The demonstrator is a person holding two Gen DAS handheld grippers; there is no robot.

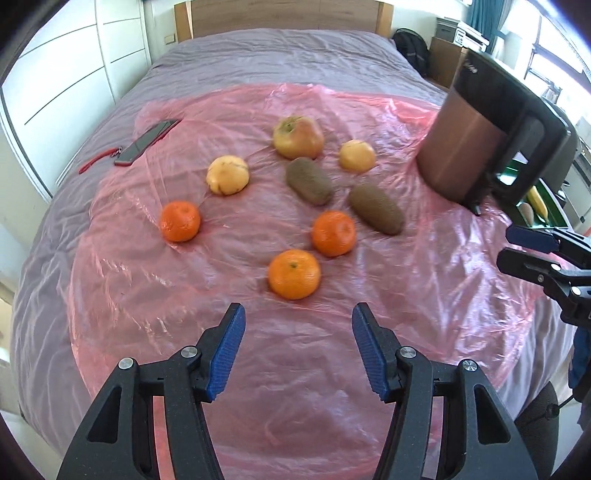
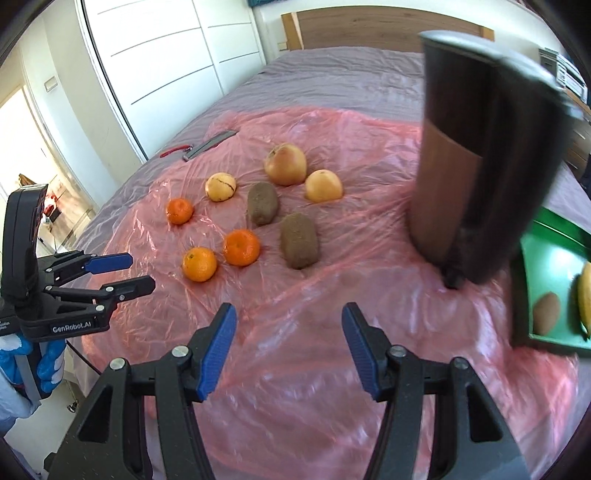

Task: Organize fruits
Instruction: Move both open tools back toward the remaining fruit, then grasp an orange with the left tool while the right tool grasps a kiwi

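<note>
A home bedroom: a made bed (grey cover) with a wooden headboard behind and white wardrobe doors left of it.

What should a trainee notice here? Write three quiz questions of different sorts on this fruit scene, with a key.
1. Count: how many tangerines lie on the pink plastic sheet?
2. True or false: the left gripper is shut on a kiwi.
3. Multiple choice: where is the green tray relative to the brown kettle? A) left of it B) right of it C) underneath it

Key
1. Three: one far left, one in the middle, one nearest the left gripper.
2. False: its jaws stand open and empty; the right gripper is open too.
3. B. The tray holds a banana and a brown fruit.
</note>
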